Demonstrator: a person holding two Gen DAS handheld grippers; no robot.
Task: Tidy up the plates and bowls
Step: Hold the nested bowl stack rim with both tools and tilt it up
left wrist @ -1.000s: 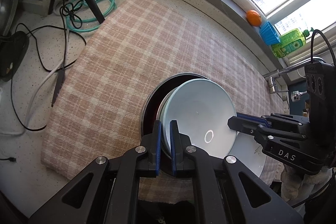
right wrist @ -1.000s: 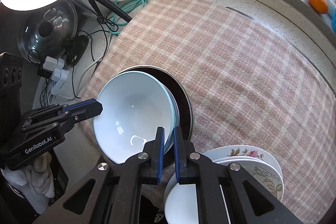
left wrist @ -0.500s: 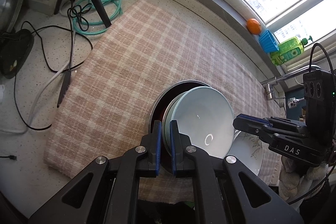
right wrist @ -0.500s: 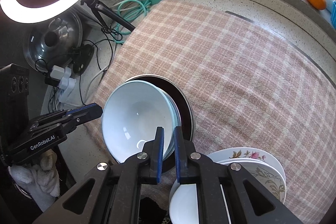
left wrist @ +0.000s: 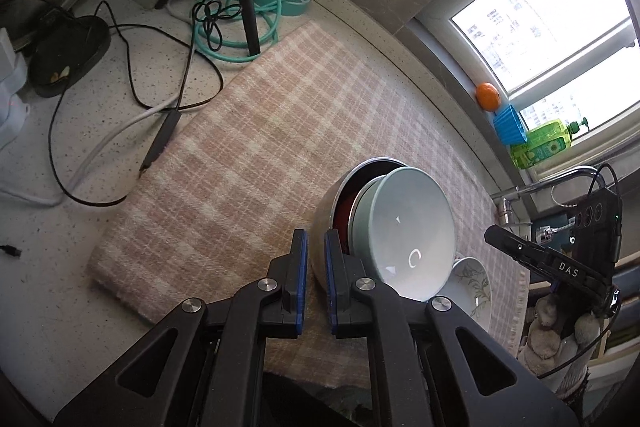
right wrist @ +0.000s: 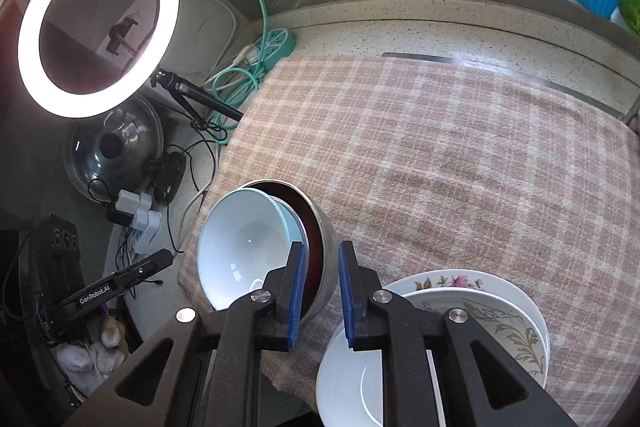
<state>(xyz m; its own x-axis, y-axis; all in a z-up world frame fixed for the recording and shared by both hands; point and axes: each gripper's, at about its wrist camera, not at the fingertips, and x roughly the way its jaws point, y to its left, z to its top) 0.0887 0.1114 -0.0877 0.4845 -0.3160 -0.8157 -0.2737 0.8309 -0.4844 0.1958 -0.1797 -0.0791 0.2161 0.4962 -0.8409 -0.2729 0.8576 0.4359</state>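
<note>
The pale bowl (left wrist: pixel 412 239) sits nested in the metal bowl (right wrist: pixel 320 247) on the checked cloth (left wrist: pixel 248 163) over the desk, just left of the stacked plates (right wrist: pixel 500 311), apparently sorted by kind. The left claw (left wrist: pixel 316 283) is nearly closed and empty. The right claw (right wrist: pixel 320 291), jaws just opening, straddles the metal rim without pressing it.

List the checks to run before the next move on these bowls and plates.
1. Left gripper off the white bowl: ok, jaws shut on nothing.
2. Right gripper released: ok, its jaws have just been opening, with nothing gripped between them.
3. White bowl level in the metal bowl: not ok, it leans.
4. Plates stacked: ok.
5. Cloth free beyond the metal bowl: ok.
</note>
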